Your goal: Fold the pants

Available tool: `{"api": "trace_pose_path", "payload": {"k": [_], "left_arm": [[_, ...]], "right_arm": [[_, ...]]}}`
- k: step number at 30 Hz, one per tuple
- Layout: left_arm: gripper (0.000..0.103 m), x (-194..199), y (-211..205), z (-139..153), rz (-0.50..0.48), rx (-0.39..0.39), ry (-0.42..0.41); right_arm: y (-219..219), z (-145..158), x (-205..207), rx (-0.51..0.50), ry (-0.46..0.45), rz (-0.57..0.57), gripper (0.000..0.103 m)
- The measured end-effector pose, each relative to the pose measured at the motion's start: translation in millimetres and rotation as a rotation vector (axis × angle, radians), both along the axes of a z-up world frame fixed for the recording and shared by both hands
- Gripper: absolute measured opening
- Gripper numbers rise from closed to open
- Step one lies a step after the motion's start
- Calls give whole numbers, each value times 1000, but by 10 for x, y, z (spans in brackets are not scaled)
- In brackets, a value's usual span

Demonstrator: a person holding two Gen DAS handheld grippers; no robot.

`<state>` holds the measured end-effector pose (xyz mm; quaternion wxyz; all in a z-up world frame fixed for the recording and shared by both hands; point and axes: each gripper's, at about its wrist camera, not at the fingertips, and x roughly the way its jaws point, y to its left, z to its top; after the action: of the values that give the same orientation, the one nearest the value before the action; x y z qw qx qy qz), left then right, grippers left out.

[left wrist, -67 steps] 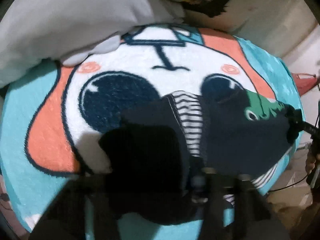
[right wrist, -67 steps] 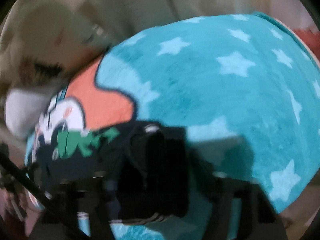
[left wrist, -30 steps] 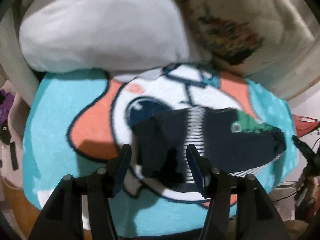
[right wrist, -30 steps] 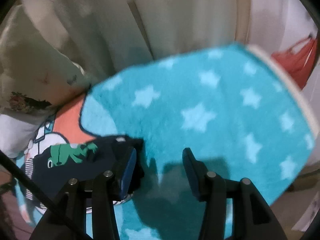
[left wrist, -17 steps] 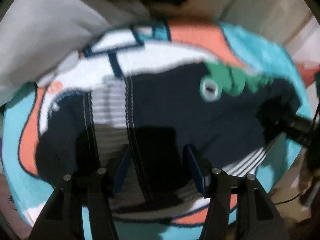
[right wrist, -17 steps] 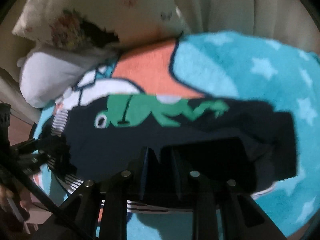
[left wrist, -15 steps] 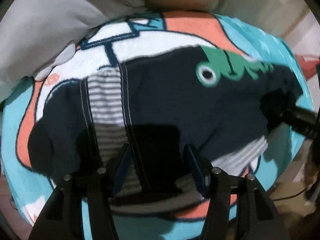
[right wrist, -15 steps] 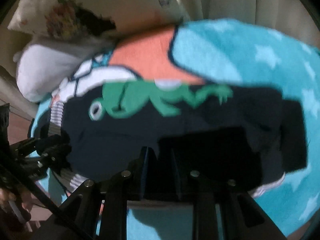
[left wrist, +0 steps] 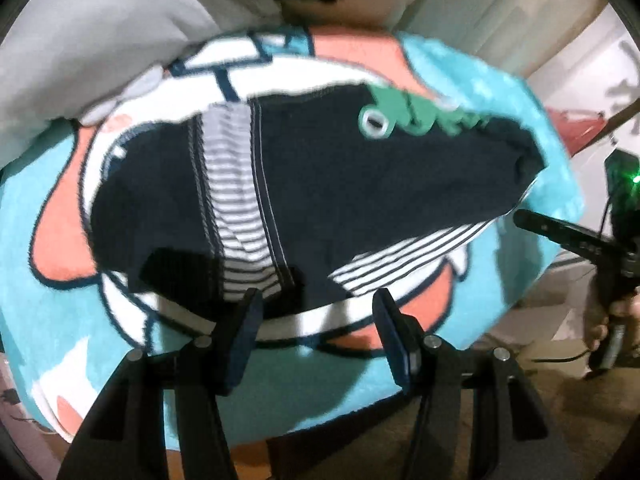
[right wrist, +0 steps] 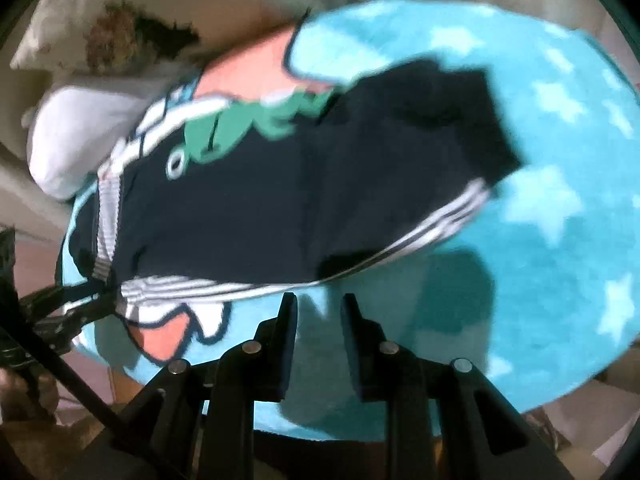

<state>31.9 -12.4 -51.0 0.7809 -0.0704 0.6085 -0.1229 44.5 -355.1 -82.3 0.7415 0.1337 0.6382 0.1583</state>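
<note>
Left wrist view: pants [left wrist: 320, 184] are seen lying flat on the teal cartoon blanket [left wrist: 60, 208], navy fabric with a green frog print [left wrist: 416, 114] near the far edge and a striped lining panel [left wrist: 236, 200] running front to back through the left part. A second striped strip shows along the near-right hem of the pants. Left gripper [left wrist: 316, 316] is positioned just at the near hem of the pants, jaws set moderately wide, nothing clamped between them (the hem sits just beyond the tips; contact cannot be confirmed). A grey pillow [left wrist: 100, 40] is pressed against the far-left edge of the blanket. Right of the pants, off the blanket edge, the other gripper's finger is seen, with a hand [left wrist: 612, 320] around its handle.

Right wrist view (blurred): the same pants [right wrist: 300, 184] are spread across the blanket [right wrist: 560, 240], frog print [right wrist: 248, 128] towards the far left, striped hem [right wrist: 420, 232] along the near side. Right gripper [right wrist: 318, 308] is held just short of that near hem, jaws narrow with a small gap visible, no cloth between them. Left of the pants, the left gripper's fingers [right wrist: 80, 304] are seen at the pants' left end. A white pillow [right wrist: 68, 140] and a floral pillow [right wrist: 120, 32] sit beyond the pants' far-left corner.
</note>
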Motion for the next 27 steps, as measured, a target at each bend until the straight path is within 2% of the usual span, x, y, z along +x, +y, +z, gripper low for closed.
{"api": "trace_pose_path", "payload": {"k": [3,6,8,10,12,14,16,21,24,27], "left_arm": [[56,103,-32,77,22,-4,-40],[56,289,-166,7,33,23,-76],[56,382,-275,-132,31,63,-38],[56,397,-354,-351,4,150,47],[61,321,-410,-293,-22,175,15],[62,247,-405,-227,-39,134,41],[63,208,-385,-159,-42,121,42],[63,234,-466,132,-51,157,-25],[64,299,-596,255,-66,161,-56],[65,353,-783,302,-102,202,-80]], "right_arm": [[5,149,50,11,-80,-22,25],[217,76,195,10,-83,-25,25],[336,-71,247,-5,-49,-28,25],[379,-169,226,-17,-13,-32,25],[351,-153,175,-10,-6,-21,25],[267,-137,106,-16,15,-20,26],[107,-115,20,-19,11,-63,32],[-306,-47,-110,7,-10,-194,34],[-414,-8,-105,-6,-28,-227,35],[-478,18,-86,-17,-48,-239,35]]}}
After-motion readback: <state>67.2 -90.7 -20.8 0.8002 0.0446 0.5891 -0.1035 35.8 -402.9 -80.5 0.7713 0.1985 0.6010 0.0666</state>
